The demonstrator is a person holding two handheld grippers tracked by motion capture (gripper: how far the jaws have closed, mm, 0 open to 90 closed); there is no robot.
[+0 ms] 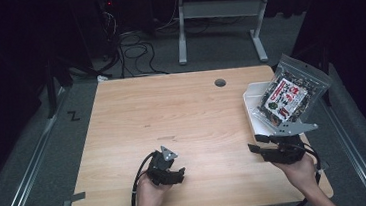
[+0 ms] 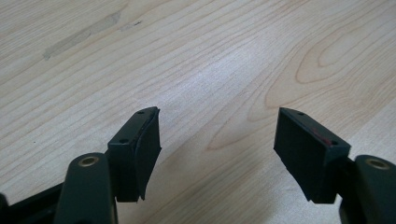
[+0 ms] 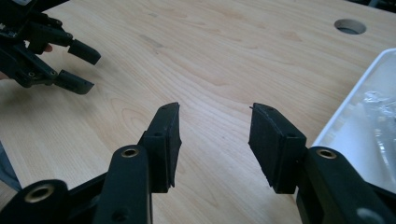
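My left gripper (image 1: pixel 181 174) is held low over the near left part of the wooden table (image 1: pixel 172 114), its jaws open and turned to the right. In the left gripper view the left gripper (image 2: pixel 217 112) has bare wood between its pads. My right gripper (image 1: pixel 253 143) hovers at the near right, open, jaws pointing left. Seen from its own camera, the right gripper (image 3: pixel 215 107) is empty, and the left gripper (image 3: pixel 88 70) shows farther off. A white tray (image 1: pixel 250 108) at the right edge carries a clear snack bag (image 1: pixel 290 93) with a red and white label.
A round cable hole (image 1: pixel 220 82) sits near the table's far edge. The tray's rim (image 3: pixel 359 88) lies just right of the right gripper, with crinkled clear plastic (image 3: pixel 380 121) inside. Cables and a desk frame (image 1: pixel 181 33) stand on the floor beyond the table.
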